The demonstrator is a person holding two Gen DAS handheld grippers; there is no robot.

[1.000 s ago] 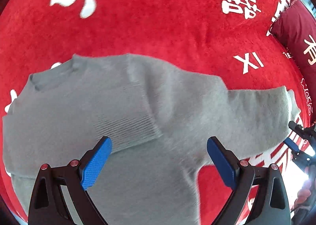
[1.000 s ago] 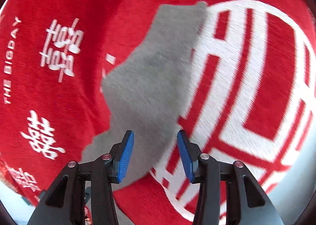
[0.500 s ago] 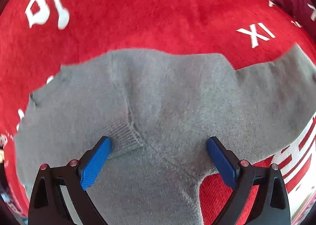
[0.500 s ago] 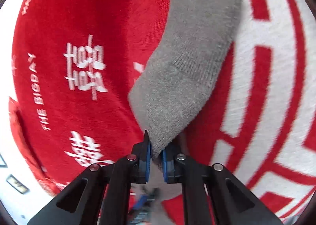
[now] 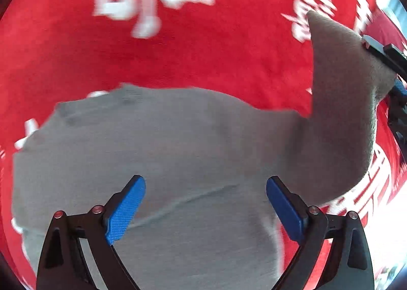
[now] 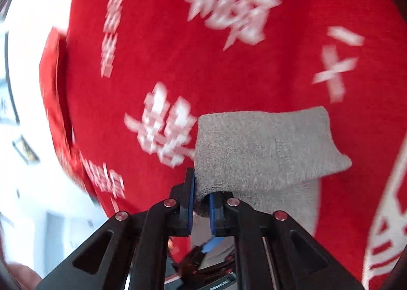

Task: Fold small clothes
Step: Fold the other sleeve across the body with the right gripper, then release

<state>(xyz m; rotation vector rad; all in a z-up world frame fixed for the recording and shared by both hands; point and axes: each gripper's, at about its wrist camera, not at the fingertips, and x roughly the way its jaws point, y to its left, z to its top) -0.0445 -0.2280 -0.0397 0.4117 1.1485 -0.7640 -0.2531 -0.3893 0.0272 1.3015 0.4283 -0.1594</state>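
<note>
Left wrist view
- Garment: grey knit sweater [image 5: 178, 150], lying flat on a red blanket [image 5: 203, 55] with white characters; body spread across the middle and lower frame.
- Sleeve: grey sleeve [image 5: 340, 101] lifted off the blanket at the right, standing up towards the edge of the frame.
- Left gripper [image 5: 206, 203]: jaws spread wide, blue pads over the sweater body, nothing between them.
- Right gripper, as seen here [image 5: 391, 81]: black frame and a blue pad at the right edge, at the raised sleeve's end.

Right wrist view
- Right gripper [image 6: 202, 203]: jaws nearly together, blue pads pinching the sleeve cuff [image 6: 264, 150]; the jaws have just been closing onto it.
- Cuff: ribbed end held clear of the blanket, folded over to the right of the pads.
- Background: red blanket [image 6: 203, 73], characters blurred; bright room at the left, indistinct.
</note>
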